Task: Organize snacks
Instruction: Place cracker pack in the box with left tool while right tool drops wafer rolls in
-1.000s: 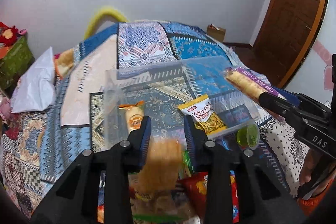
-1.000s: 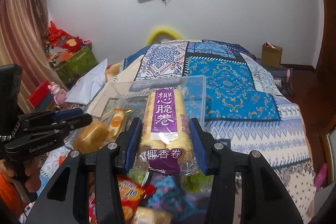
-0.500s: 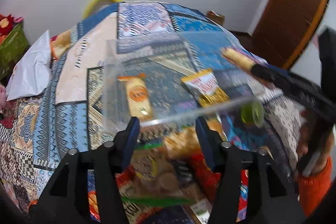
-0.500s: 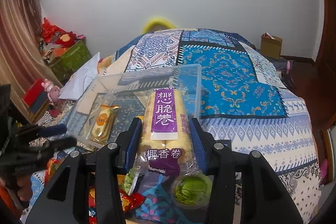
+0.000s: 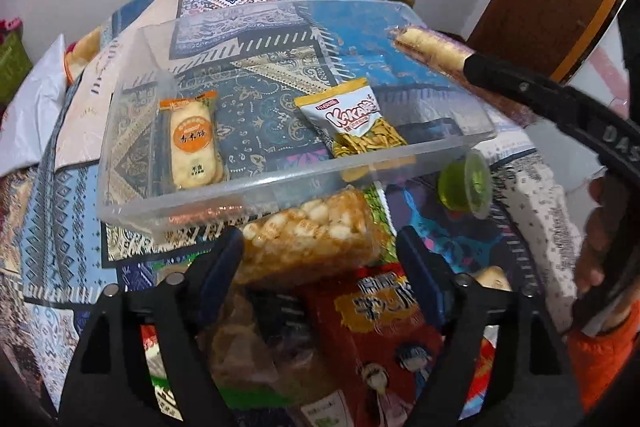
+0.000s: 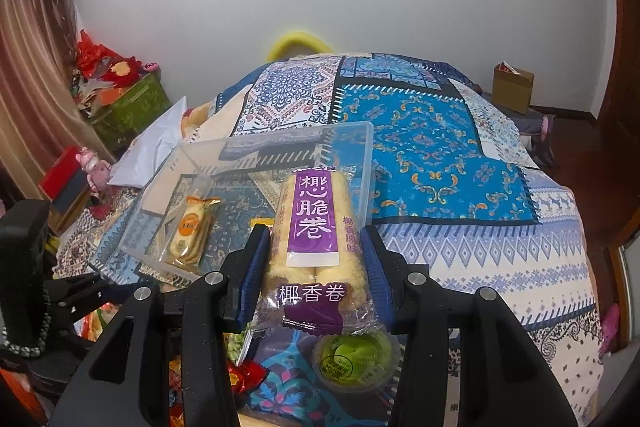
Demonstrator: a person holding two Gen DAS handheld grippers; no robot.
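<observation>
Patchwork bed: your right gripper clenched the roll pack, long axis pointing into the bin just ahead; left gripper was opening over the pile.

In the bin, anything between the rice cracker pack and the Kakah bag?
Nothing: in the left wrist view, the rice cracker pack and the Kakah bag lie apart in the clear bin, with only bare floor between and the quilt showing through.

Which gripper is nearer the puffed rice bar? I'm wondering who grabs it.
Left. The left gripper is opening around the puffed rice bar; the right gripper holds the purple roll pack apart.
</observation>
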